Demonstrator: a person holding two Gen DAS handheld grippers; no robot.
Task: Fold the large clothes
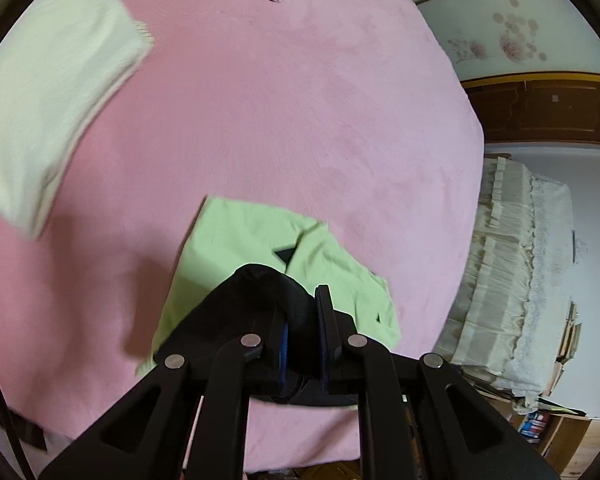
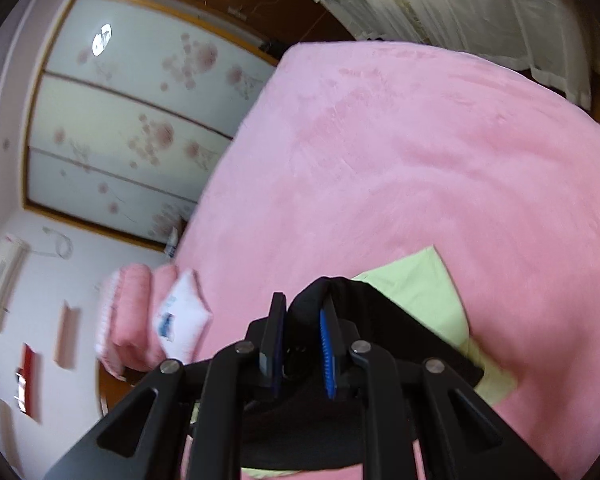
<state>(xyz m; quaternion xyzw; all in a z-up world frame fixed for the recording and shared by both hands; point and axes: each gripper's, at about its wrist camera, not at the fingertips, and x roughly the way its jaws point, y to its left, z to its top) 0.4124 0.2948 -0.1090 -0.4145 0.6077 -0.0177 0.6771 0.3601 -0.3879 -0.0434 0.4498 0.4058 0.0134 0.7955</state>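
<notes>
Black cloth (image 1: 260, 300) sits clamped in both the left claw (image 1: 302, 320) and right claw (image 2: 302, 324) — lifted, likely for folding, above the green garment (image 1: 236, 240) at six o'clock on the pink bed (image 1: 280, 120).

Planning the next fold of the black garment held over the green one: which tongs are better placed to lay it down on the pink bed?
Neither clearly: left tongs and right tongs each pinch the black garment above the green garment on the pink bed; lower both together.

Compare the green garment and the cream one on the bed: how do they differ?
The green garment lies near the claws, partly under the held black garment; the cream garment lies apart, uncovered. Green looks flat and thin; cream looks thicker, stacked in layers. Both rest on the pink bed.
</notes>
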